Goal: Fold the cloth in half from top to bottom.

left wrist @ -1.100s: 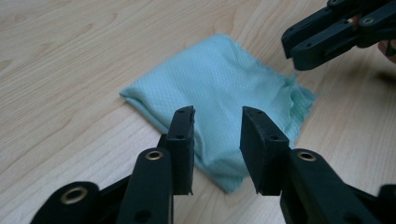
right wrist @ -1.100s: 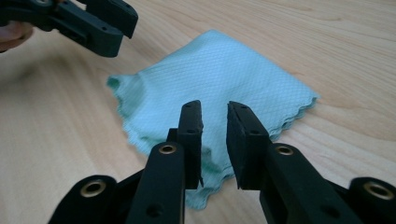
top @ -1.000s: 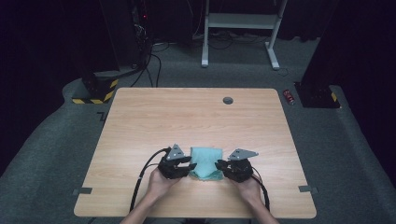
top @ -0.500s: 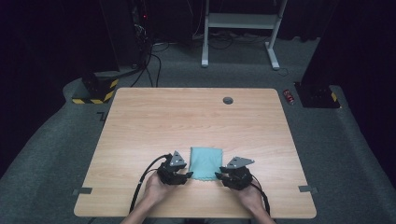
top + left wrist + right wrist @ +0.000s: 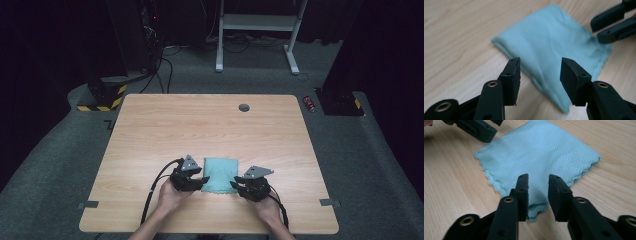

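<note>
The folded pale-teal square cloth (image 5: 220, 174) lies flat on the light wooden surface (image 5: 210, 125), near its front edge, between the two tongs. The left tongs (image 5: 540, 68) have just been opening and stand apart over the cloth's near corner; the right tongs (image 5: 538, 185) have just been closing (a narrow gap remains) over the scalloped corner, gripping nothing. A pinch here might catch only the top layer, so the fold would peel open or slide.

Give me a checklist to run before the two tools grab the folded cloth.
1. Cloth lies flat and folded on the table: ok.
2. Left tool open, its jaws having just been opening, with the cloth's edge showing between them but not pinched: ok.
3. Right tool open with a narrower gap, its jaws having just been closing, over a scalloped corner and not gripping: ok.
4. Tools flank the cloth on opposite sides in the high view: ok.
5. Whether the jaw tips touch the cloth: cannot tell.
</note>
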`<state>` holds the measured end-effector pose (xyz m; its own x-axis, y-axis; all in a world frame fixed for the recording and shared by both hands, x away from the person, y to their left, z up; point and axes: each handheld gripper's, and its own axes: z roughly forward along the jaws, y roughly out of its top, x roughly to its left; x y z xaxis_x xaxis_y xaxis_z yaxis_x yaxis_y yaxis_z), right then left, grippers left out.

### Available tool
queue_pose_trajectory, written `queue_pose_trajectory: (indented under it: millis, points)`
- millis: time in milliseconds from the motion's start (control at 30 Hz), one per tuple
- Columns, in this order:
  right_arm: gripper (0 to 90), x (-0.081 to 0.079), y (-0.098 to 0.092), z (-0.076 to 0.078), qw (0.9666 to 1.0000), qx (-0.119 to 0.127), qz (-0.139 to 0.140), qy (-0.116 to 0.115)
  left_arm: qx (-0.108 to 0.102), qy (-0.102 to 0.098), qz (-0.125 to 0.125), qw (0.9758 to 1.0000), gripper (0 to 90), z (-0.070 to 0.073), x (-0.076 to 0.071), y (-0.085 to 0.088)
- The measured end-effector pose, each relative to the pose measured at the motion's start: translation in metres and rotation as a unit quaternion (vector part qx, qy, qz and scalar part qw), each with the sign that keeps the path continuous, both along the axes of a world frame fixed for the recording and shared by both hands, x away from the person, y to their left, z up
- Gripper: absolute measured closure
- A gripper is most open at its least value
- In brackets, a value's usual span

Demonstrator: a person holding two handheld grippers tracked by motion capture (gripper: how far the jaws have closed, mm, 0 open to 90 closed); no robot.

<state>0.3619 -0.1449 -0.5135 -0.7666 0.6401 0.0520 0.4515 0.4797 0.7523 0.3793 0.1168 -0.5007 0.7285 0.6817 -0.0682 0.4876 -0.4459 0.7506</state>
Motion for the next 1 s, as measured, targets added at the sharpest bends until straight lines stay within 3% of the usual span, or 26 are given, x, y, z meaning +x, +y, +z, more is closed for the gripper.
queue_pose_trajectory:
  millis: [133, 267, 367, 500, 667, 733, 867, 1000]
  points:
    - [79.6, 0.008, 0.002, -0.003, 0.9998, 0.006, -0.013, 0.012, -0.017, 0.000, 0.000, 0.9998, 52.0, -0.001, 0.012, -0.013]
    - [80.0, 0.013, 0.005, -0.006, 0.9997, 0.007, -0.017, 0.016, -0.004, -0.004, 0.002, 1.0000, 52.2, -0.003, 0.025, -0.024]
    - [79.9, 0.014, 0.005, -0.008, 0.9996, 0.007, -0.018, 0.019, -0.005, -0.004, 0.018, 0.9998, 52.2, -0.006, 0.033, -0.027]
    - [79.3, 0.015, 0.003, -0.008, 0.9996, 0.007, -0.019, 0.019, 0.019, 0.009, 0.037, 0.9991, 52.5, -0.015, 0.041, -0.023]
    - [78.6, 0.019, 0.000, -0.008, 0.9992, 0.011, -0.028, 0.025, 0.037, 0.005, 0.059, 0.9976, 53.0, -0.016, 0.044, -0.017]
    - [77.9, 0.021, -0.002, -0.008, 0.9990, 0.015, -0.032, 0.026, 0.028, 0.013, 0.063, 0.9976, 52.1, -0.016, 0.045, -0.013]
    - [76.0, 0.025, -0.003, -0.005, 0.9988, 0.010, -0.041, 0.025, 0.024, 0.006, 0.068, 0.9974, 51.7, -0.013, 0.046, -0.009]
    - [73.7, 0.036, -0.006, 0.001, 0.9976, 0.019, -0.061, 0.028, 0.004, 0.011, 0.091, 0.9958, 51.1, -0.014, 0.050, -0.006]
